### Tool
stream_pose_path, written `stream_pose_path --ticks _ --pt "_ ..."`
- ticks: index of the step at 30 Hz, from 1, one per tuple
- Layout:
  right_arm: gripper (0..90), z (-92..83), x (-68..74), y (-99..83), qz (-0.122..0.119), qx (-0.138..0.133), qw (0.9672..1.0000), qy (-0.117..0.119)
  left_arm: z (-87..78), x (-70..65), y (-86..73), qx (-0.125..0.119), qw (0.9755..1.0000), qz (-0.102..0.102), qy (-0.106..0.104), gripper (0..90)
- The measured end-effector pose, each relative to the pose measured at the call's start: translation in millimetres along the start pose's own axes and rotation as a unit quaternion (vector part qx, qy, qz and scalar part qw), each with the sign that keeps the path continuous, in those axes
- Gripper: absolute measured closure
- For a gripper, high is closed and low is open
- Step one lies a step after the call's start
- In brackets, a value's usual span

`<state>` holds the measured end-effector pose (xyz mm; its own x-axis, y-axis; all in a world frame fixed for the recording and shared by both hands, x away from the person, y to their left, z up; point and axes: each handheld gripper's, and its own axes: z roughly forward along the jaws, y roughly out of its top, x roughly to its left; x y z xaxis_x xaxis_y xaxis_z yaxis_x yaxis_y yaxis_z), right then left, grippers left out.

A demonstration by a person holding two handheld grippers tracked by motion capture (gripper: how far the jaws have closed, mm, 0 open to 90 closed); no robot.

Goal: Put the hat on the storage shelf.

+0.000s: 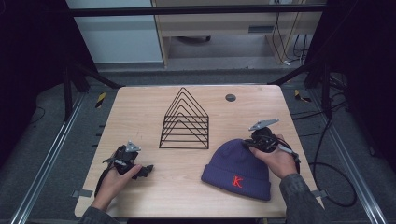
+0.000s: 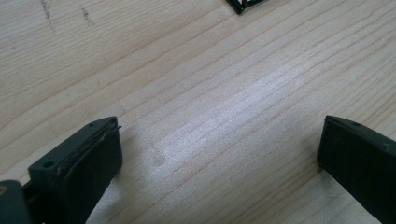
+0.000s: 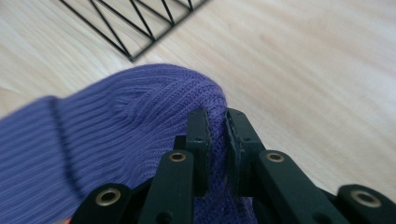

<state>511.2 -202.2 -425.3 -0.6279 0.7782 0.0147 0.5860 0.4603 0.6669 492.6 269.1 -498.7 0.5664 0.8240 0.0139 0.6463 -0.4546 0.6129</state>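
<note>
Seemingly early on, the right tool (image 3: 216, 128) is clamped on the purple beanie (image 1: 238, 170) lying on the bench (image 1: 140, 116), while the left tool (image 2: 219, 154) rests jaws apart, empty.

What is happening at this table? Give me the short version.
A person is working at a wooden table with a claw in each hand. The right claw has closed on a fold of knit at the top of a purple hat, which lies flat with a red K on its cuff. The left claw is open just above bare wood, gripping nothing. A black wire rack stands upright behind the hat, near mid-table.
</note>
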Motion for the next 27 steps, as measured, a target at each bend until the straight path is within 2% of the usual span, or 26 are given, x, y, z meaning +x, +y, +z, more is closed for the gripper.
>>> stream_pose_path --ticks 6,11,15,22,27 --pt "81.3 -39.8 10.4 8.1 -0.023 -0.047 0.9986 0.011 0.4 -0.4 -0.1 -0.003 1.0 -0.001 0.001 0.0" --pt "81.4 -61.7 22.6 11.5 -0.035 -0.072 0.9966 0.021 0.3 -0.7 0.0 -0.002 1.0 0.0 0.002 0.0" --pt "81.6 -73.8 28.7 15.0 -0.049 -0.081 0.9953 0.021 0.3 -0.7 -0.1 -0.003 1.0 0.001 0.002 0.0" --pt "81.8 -87.8 33.3 23.1 -0.052 -0.101 0.9932 0.027 -0.5 -0.1 0.3 0.003 1.0 0.007 -0.002 0.0" --pt "81.8 -96.4 32.2 30.6 -0.057 -0.11 0.992 0.023 -3.0 0.2 0.8 0.005 0.9998 0.002 -0.017 0.0"
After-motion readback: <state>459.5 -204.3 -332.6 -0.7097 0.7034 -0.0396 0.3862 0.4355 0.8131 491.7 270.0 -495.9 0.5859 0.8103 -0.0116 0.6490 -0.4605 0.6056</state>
